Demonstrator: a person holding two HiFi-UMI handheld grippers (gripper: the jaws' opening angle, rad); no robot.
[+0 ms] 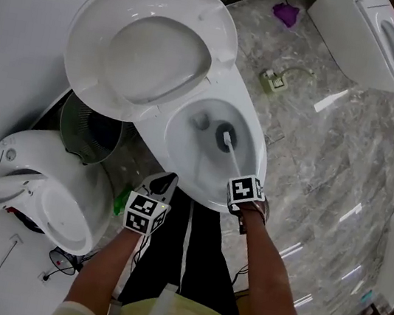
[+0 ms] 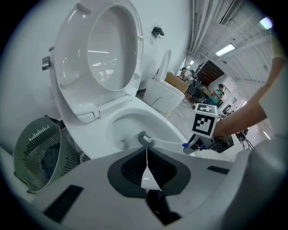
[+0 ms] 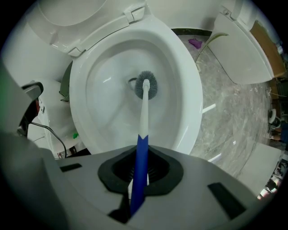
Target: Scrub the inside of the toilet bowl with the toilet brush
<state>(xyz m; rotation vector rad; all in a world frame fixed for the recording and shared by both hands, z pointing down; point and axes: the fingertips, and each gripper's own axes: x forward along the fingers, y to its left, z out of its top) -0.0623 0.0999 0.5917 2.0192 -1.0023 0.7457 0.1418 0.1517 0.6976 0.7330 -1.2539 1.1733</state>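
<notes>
The white toilet bowl [image 1: 255, 144] stands open with its lid [image 1: 148, 48] raised. A toilet brush with a blue-and-white handle [image 3: 143, 126] reaches down into it. Its grey bristle head [image 3: 146, 85] rests against the wet inner wall near the drain, also visible as the brush head [image 1: 224, 137] in the head view. My right gripper [image 3: 141, 155] is shut on the blue end of the handle, over the bowl's front rim. My left gripper [image 1: 164, 183] hovers at the bowl's front-left edge, shut with nothing in it. From the left gripper view I see the brush head [image 2: 145, 139] and the right gripper [image 2: 203, 142].
A green mesh waste basket [image 1: 90, 128] stands left of the toilet. A white appliance [image 1: 34, 193] with cables sits at the lower left. A second toilet [image 1: 375, 33] is at the top right. A purple scrap [image 1: 285, 12] and a small fitting [image 1: 273, 80] lie on the marble floor.
</notes>
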